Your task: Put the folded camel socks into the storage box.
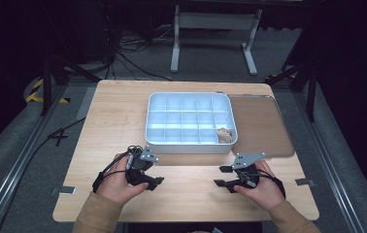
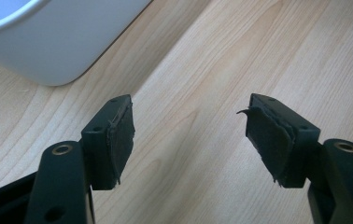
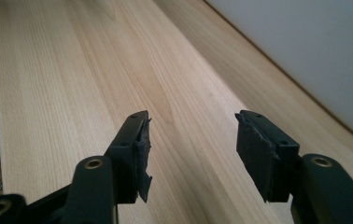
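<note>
A white divided tray (image 1: 190, 143) sits mid-table with a small tan object (image 1: 224, 135) in its front right compartment. My left gripper (image 1: 158, 179) rests low on the wood in front of the tray's left corner, jaws apart and empty; its own view has the tray's rounded corner (image 2: 48, 42) at upper left and my left gripper (image 2: 188, 137) open over bare wood. My right gripper (image 1: 221, 176) lies in front of the tray's right corner, pointing left, open and empty. In its own view, my right gripper (image 3: 192, 151) is open beside the tray wall (image 3: 305, 51).
A brown flat lid or board (image 1: 261, 125) lies against the tray's right side. The wooden table (image 1: 118, 121) ends close behind my hands at the front edge. Cables and a white stand's legs (image 1: 213, 39) are on the floor beyond.
</note>
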`<action>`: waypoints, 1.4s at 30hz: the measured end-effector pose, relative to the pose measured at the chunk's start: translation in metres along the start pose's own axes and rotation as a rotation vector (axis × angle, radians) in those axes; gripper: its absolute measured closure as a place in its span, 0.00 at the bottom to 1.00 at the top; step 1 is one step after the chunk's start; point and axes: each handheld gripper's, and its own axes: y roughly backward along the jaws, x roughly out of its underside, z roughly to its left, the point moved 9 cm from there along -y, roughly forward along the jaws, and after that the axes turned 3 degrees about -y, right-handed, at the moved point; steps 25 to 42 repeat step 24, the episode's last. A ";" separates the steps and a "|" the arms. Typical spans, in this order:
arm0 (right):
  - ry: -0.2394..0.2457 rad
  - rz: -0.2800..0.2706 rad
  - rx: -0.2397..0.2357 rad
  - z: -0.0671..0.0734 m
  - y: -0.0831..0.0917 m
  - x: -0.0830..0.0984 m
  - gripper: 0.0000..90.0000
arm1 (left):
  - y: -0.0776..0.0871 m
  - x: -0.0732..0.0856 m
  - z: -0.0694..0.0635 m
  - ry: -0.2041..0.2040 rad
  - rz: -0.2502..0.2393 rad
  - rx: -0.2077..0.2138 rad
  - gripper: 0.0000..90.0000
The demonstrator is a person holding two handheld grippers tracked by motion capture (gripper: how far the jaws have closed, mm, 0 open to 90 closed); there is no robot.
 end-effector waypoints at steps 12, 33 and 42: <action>-0.013 0.024 0.030 -0.006 -0.010 0.023 0.47 | -0.008 0.008 0.002 0.008 0.046 0.013 0.37; 0.004 0.003 0.043 -0.003 -0.014 0.026 0.42 | -0.014 0.014 0.001 0.010 0.088 0.022 0.36; 0.004 0.003 0.043 -0.003 -0.014 0.026 0.42 | -0.014 0.014 0.001 0.010 0.088 0.022 0.36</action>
